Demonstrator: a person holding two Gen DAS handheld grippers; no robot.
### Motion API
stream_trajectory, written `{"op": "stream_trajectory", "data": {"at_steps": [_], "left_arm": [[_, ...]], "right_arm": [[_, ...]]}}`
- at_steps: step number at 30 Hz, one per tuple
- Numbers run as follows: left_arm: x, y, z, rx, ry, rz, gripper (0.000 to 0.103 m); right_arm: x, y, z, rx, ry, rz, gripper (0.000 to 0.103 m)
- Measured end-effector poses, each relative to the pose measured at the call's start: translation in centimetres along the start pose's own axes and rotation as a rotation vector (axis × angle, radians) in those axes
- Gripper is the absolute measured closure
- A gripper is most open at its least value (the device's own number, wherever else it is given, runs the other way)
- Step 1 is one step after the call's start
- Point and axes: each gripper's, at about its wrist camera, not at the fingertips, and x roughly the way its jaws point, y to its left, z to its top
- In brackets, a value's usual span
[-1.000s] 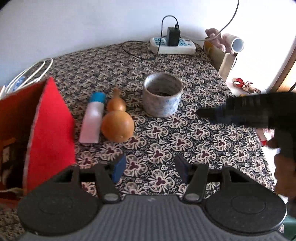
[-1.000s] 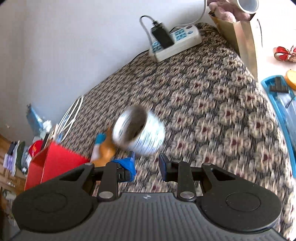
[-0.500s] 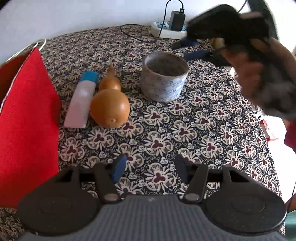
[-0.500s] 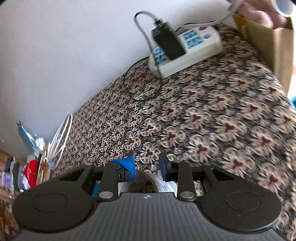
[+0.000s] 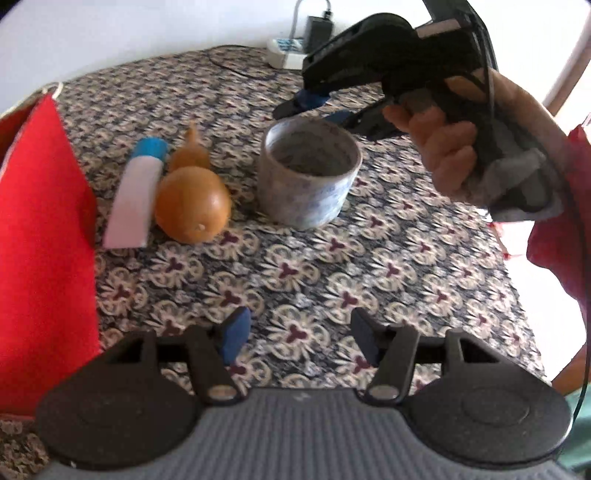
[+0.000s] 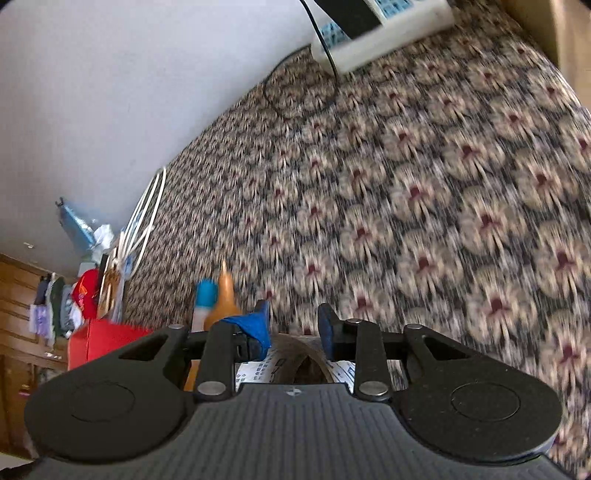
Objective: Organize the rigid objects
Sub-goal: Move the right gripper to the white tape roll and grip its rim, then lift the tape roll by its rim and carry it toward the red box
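Observation:
A wide roll of printed tape stands on the floral tablecloth. Left of it lie an orange gourd and a white bottle with a blue cap. A red box stands at the left. My left gripper is open and empty, low over the cloth in front of these. My right gripper is open, just behind and above the roll's far rim. In the right wrist view the right gripper hovers over the roll, with the gourd and bottle beyond.
A white power strip with a black charger sits at the table's far edge, also in the right wrist view. White cables lie near the wall. A brown paper bag stands at the far right.
My right gripper swung in from the right and came down over the far side of the tape roll. My left gripper moved closer to the objects.

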Motion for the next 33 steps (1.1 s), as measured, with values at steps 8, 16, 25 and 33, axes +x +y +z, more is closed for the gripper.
{"op": "stream_trajectory", "data": {"at_steps": [8, 16, 25, 33], "left_arm": [[-1.1, -1.5, -0.8, 0.025, -0.001, -0.104, 0.039], [-1.9, -1.8, -1.7, 0.004, 0.021, -0.188, 0.039], [-2.1, -0.8, -2.8, -0.067, 0.049, -0.253, 0.038], [-2.5, 0.3, -2.5, -0.133, 0.045, -0.294, 0.038]], "right_arm": [[-3.2, -3.4, -5.9, 0.142, 0.033, 0.088, 0.089], [-6.0, -4.7, -10.4, 0.192, -0.001, 0.121, 0.088], [-9.3, -6.4, -13.1, 0.198, -0.048, 0.12, 0.087], [-9.8, -6.3, -14.4, 0.202, -0.071, 0.099, 0.087]]}}
